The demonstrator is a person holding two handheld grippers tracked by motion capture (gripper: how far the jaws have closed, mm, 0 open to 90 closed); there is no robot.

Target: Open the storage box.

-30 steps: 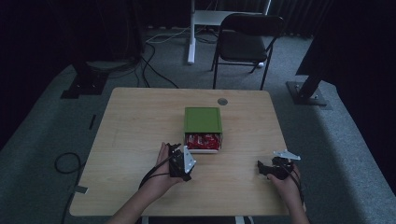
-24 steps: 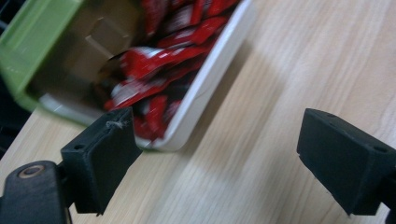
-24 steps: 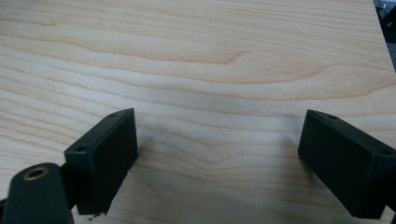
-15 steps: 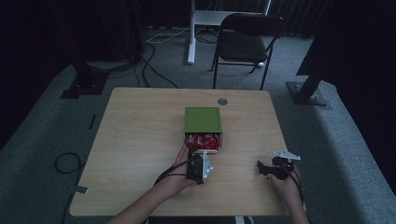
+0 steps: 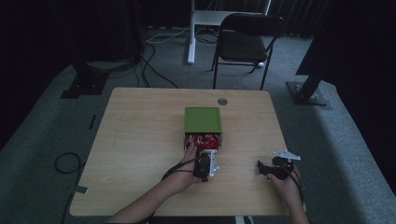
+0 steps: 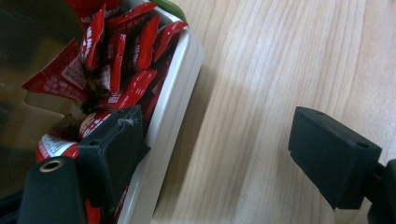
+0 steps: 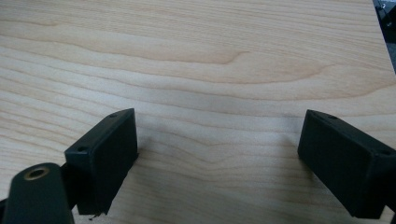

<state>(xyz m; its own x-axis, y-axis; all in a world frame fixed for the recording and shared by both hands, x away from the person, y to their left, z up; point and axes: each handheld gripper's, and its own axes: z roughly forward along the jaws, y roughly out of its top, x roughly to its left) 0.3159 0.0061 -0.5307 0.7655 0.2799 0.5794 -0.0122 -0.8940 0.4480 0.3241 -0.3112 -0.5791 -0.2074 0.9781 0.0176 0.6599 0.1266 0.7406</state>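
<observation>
left gripper (image 6: 219, 163) jaws spread wide, straddling white box rim (image 6: 175, 107), one jaw inside among red packets (image 6: 116, 60), other over bare table (image 6: 280, 56) | box (image 5: 203, 135) mid-table under green lid (image 5: 202, 120) | right gripper (image 5: 271, 169) open, idle, well apart | risk: closing pinches rim, drags or tips box, spills packets

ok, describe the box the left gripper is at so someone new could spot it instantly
Start at the wooden table; near its middle sits a box with a flat green lid covering its far part. Its near end is open, white-walled and stuffed with red packets, right at the left gripper. It is the one green and red thing on the table.
</observation>
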